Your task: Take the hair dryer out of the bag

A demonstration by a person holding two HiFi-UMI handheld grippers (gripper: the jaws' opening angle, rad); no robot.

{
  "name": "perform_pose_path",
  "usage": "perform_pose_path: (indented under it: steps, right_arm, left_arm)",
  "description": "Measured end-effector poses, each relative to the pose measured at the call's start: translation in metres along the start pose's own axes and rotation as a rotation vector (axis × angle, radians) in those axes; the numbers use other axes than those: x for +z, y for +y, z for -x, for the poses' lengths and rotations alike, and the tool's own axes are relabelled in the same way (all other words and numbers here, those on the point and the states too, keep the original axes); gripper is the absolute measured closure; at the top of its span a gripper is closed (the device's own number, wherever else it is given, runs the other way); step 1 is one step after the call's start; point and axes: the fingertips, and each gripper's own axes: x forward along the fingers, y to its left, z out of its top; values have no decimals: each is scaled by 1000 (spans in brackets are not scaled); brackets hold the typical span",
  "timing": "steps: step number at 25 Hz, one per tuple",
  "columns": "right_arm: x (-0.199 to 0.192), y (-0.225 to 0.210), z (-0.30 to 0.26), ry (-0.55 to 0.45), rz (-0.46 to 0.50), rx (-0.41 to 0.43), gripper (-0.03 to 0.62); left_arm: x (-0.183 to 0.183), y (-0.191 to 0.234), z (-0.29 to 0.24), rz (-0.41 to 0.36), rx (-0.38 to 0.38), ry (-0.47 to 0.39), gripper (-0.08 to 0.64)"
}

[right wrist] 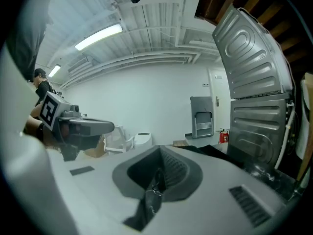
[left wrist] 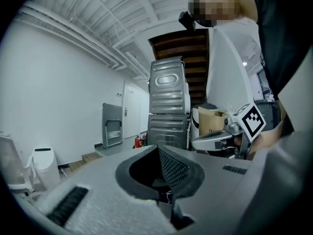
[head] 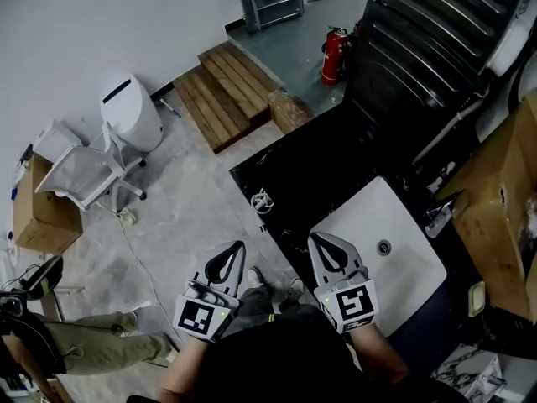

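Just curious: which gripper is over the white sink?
The right gripper, above a corner of the sink; the left gripper hangs over grey floor.

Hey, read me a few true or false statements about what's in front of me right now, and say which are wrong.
1. Both the left hand-held gripper and the right hand-held gripper are shut and empty. True.
2. The red fire extinguisher lies in the white rectangular sink basin. False: it stands on the floor, far beyond the basin.
3. A white mesh-backed chair stands left of the brown slatted wooden platform. True.
4. The basin sits in a pale wooden counter. False: the counter is glossy black.
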Motion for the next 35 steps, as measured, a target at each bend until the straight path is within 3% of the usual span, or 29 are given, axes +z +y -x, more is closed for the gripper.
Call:
perform_pose_path:
  steps: [9,13,16,19,22,26,33,35]
  right_arm:
    - [-12,7,-28,73,6,13,577]
    - [-31,10,-53,137,75,11,508]
    - [-51,12,-74,224,74,30,443]
    - [-69,4,-94,318,182,17,370]
    - [-88,-1,-110,418,300,-2,342]
    - [-114,2,-124,519,379,-11,331]
    - [-118,-22,-137,583,390,-167,327]
    - [-114,-30,-140,584,413,-216,373]
  left_arm:
    - [1,26,-43,5,-80,-2,538]
    - [4,44,-55,19,-103,-11,538]
    - [-2,56,-56,40,-110,-1,538]
    - [-7,67,-59,58,-111,2,538]
    - [-11,77,-60,81,-105,2,538]
    - [-14,83,-63,113,-117,-6,538]
    - [-24,70,-72,147,-208,-2,538]
    - [-30,69,-74,159,-227,9,538]
